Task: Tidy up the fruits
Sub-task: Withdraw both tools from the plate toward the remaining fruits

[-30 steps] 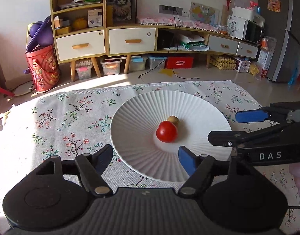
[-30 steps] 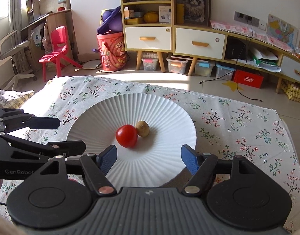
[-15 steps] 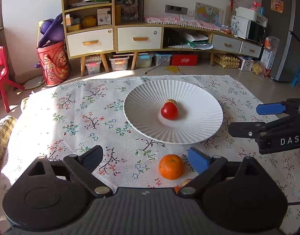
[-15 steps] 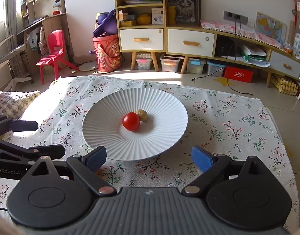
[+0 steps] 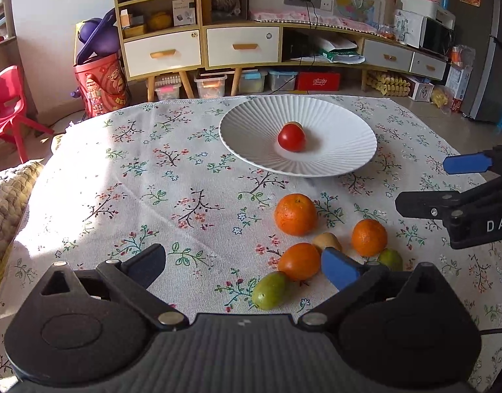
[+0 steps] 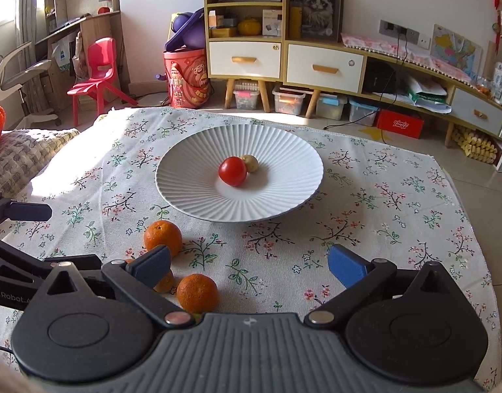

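Found the left claw (image 5: pixel 242 258) released, jaws just spread wide, nothing pinched between them. Found the right claw (image 6: pixel 249 260) the same: just opened, gaping, bare cloth between its fingers.

Spotted the loose fruit right ahead of the left claw, crowded toward its right finger. Closest in, noted a green fruit (image 5: pixel 269 290) lying inside the spread, long axis slanting from near-left to far-right. Just beyond, touching or nearly so, picked out an orange-red oval fruit (image 5: pixel 298 261) against the blue pad. Farther on, marked a small tan fruit (image 5: pixel 326 240), a small orange (image 5: pixel 368 237) and a large orange (image 5: pixel 295 214). From the right claw, saw that same cluster off at its left finger, partly hidden behind it. Judged the left claw better lined up for the green fruit, needing only a slight shift rightward.

Past the cluster, well apart, made out the white ribbed plate (image 5: pixel 238 144) with a tomato (image 5: pixel 292 137) and a brownish fruit (image 6: pixel 249 163) touching at its centre.

Underneath, noted a floral cloth (image 5: pixel 185 196) covering the bench, sunlit on the left. Beyond, glimpsed a drawer cabinet (image 6: pixel 244 59), a red chair (image 6: pixel 97 75) and storage boxes on the floor.
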{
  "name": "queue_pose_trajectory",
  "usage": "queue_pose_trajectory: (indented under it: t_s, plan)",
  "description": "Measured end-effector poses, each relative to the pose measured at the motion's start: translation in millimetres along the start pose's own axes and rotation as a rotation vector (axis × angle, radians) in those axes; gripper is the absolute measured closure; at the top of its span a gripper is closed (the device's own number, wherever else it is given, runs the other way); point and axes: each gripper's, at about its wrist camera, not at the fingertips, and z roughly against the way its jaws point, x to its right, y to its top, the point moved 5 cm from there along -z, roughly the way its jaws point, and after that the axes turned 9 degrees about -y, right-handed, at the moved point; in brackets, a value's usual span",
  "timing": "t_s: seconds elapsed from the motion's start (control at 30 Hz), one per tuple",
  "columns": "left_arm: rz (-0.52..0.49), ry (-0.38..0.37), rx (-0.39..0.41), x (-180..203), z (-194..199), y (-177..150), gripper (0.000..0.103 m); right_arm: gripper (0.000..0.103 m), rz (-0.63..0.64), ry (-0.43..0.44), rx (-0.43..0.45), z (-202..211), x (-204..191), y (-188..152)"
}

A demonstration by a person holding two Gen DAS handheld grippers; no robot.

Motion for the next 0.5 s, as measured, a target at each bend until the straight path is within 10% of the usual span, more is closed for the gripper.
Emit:
queue_pose_trajectory:
  t_s: [0.5]
  plan:
    - [0.052, 0.000, -0.096, 3, -8, -30, 0.011, 0.001, 0.098, 0.012, -0.151, -6, -29, -46]
